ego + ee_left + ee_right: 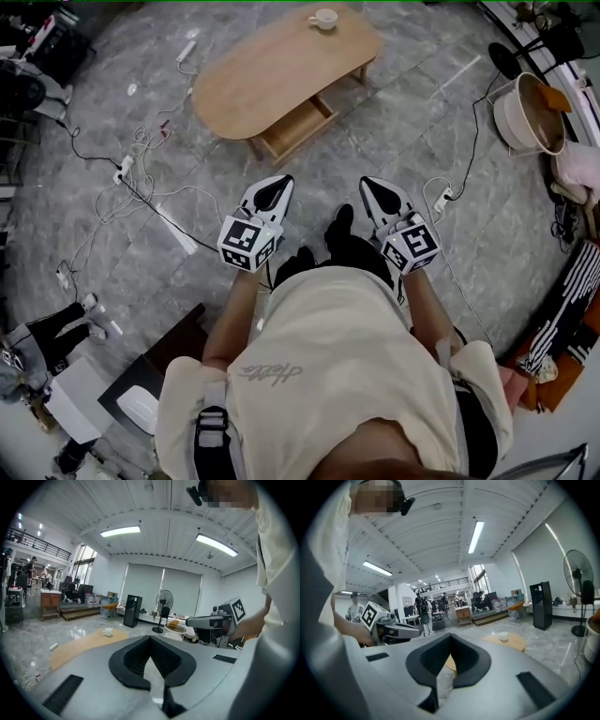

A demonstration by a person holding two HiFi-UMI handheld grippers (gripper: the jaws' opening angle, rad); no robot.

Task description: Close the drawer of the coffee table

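The oval wooden coffee table (281,66) stands ahead of me on the grey floor, with a white cup (323,17) on its far end. Its drawer (298,126) is pulled out from the near side, towards me. Both grippers hover at waist height, well short of the table. My left gripper (274,190) and right gripper (377,191) are shut, jaw tips meeting, with nothing held. In the left gripper view the gripper (150,638) points past the table top (84,645). In the right gripper view the gripper (450,636) covers part of the table (512,642).
Cables and power strips (127,169) trail over the floor left of the table. A pale round tub (525,112) and a fan base (506,58) stand at the right. A dark case (141,394) lies at my lower left. My feet (342,230) are between the grippers.
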